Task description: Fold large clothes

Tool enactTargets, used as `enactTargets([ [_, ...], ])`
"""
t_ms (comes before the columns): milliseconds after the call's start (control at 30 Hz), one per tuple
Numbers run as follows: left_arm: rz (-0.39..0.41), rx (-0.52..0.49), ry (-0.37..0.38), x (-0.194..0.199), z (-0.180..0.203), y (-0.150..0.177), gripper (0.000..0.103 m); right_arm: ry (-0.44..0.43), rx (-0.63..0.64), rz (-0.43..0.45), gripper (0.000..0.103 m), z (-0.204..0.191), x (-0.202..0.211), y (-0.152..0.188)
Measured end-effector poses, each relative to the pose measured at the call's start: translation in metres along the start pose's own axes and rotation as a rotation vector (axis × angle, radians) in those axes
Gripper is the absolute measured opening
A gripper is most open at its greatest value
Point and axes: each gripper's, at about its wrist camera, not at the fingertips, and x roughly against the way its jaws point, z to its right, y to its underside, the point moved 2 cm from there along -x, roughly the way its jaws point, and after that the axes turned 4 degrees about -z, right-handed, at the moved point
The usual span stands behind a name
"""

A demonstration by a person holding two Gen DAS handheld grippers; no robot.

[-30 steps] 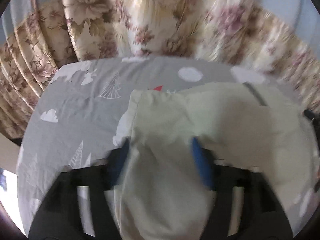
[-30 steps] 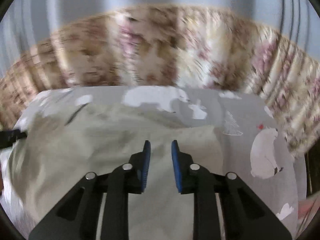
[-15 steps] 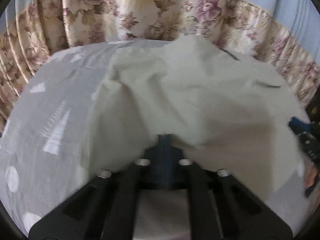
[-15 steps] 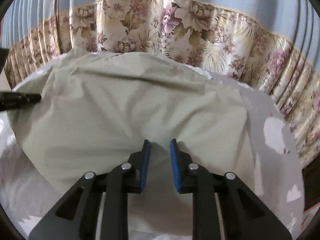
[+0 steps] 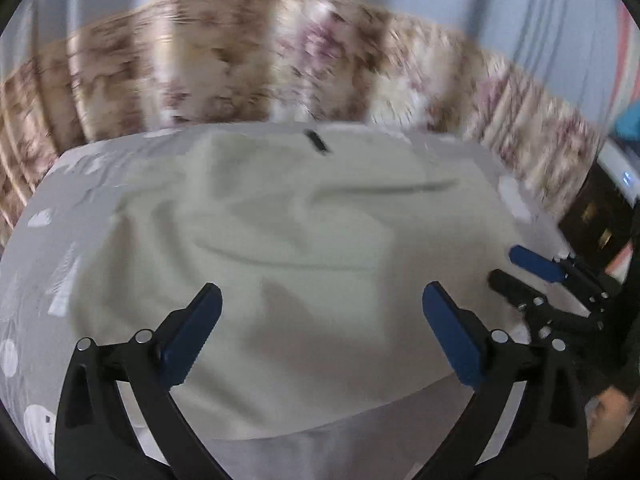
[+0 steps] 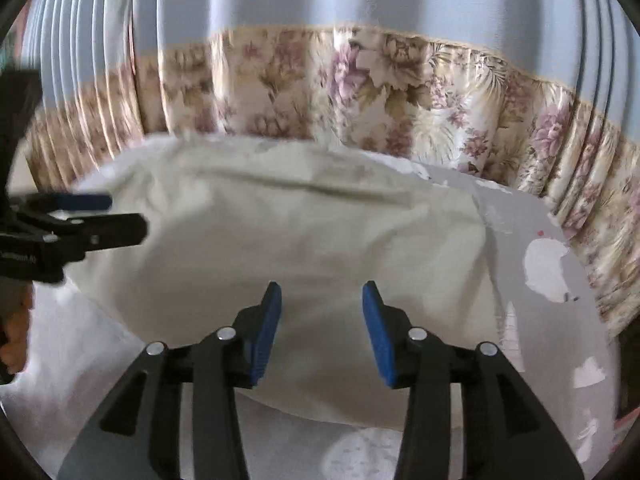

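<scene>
A cream garment [image 5: 304, 240] lies folded over and wrinkled on the grey patterned bed sheet [image 5: 52, 248]; it also shows in the right wrist view [image 6: 304, 240]. My left gripper [image 5: 320, 312] is open wide and empty above the garment's near edge. My right gripper [image 6: 322, 304] is open and empty above the near edge as well. The right gripper shows at the right of the left wrist view [image 5: 520, 268], and the left gripper at the left of the right wrist view [image 6: 112, 216].
A floral curtain [image 6: 380, 92] with blue fabric above hangs behind the bed. Dark furniture [image 5: 600, 216] stands at the right. The sheet [image 6: 552, 280] carries white animal and cloud prints.
Both grippers have opened and let go of the garment, which now lies folded on the bed. Both have drawn back a little from it.
</scene>
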Motion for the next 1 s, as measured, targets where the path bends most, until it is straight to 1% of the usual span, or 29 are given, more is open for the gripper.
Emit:
enactTargets([
  [33, -0.023, -0.02, -0.013, -0.013, 0.011, 0.0, 0.093, 0.021, 0.013, -0.01, 0.043, 0.002, -0.002, 0.003],
  [67, -0.054, -0.033, -0.023, -0.025, 0.018, 0.001, 0.091, 0.041, 0.017, -0.019, 0.043, 0.006, -0.004, 0.006],
  [100, -0.084, -0.032, -0.035, -0.036, 0.019, 0.003, 0.09, 0.073, 0.024, -0.03, 0.043, 0.012, -0.004, 0.01],
  [133, -0.094, -0.019, -0.039, -0.044, 0.017, 0.002, 0.091, 0.103, 0.033, -0.035, 0.043, 0.017, -0.003, 0.014],
  [167, -0.097, -0.007, -0.038, -0.047, 0.016, 0.003, 0.093, 0.118, 0.033, -0.044, 0.046, 0.022, -0.003, 0.018],
  [233, -0.112, 0.021, -0.041, -0.058, 0.008, 0.003, 0.1, 0.108, 0.005, -0.066, 0.054, 0.032, -0.007, 0.023],
  [300, -0.116, 0.024, -0.061, -0.067, 0.006, 0.002, 0.1, 0.07, -0.034, -0.08, 0.055, 0.04, -0.016, 0.027],
  [400, -0.107, 0.005, -0.103, -0.075, 0.011, 0.004, 0.1, 0.054, -0.044, -0.105, 0.059, 0.044, -0.027, 0.023],
  [467, -0.106, 0.005, -0.11, -0.081, 0.012, 0.003, 0.1, 0.051, -0.046, -0.112, 0.065, 0.046, -0.032, 0.02],
  [533, -0.112, 0.014, -0.106, -0.082, 0.009, -0.001, 0.1, 0.004, -0.096, -0.123, 0.066, 0.054, -0.033, 0.018],
  [600, -0.112, 0.015, -0.104, -0.078, 0.009, -0.004, 0.1, -0.032, -0.138, -0.11, 0.066, 0.061, -0.026, 0.016],
  [700, -0.106, 0.037, -0.086, -0.063, 0.009, -0.005, 0.1, -0.045, -0.175, -0.058, 0.069, 0.067, -0.007, 0.013],
  [767, -0.093, 0.054, -0.059, -0.047, 0.012, -0.005, 0.1, -0.056, -0.212, -0.029, 0.078, 0.073, 0.004, 0.011],
  [800, -0.08, 0.055, -0.05, -0.04, 0.015, -0.005, 0.1, -0.052, -0.244, -0.011, 0.081, 0.079, 0.009, 0.011],
  [833, -0.05, 0.049, -0.041, -0.029, 0.02, -0.005, 0.1, -0.045, -0.27, 0.005, 0.085, 0.083, 0.013, 0.013],
  [933, 0.025, 0.016, -0.035, -0.006, 0.036, -0.002, 0.1, -0.028, -0.349, 0.029, 0.086, 0.098, 0.018, 0.02],
  [1000, 0.05, -0.005, -0.023, -0.005, 0.046, 0.001, 0.1, -0.038, -0.424, 0.038, 0.086, 0.109, 0.018, 0.029],
])
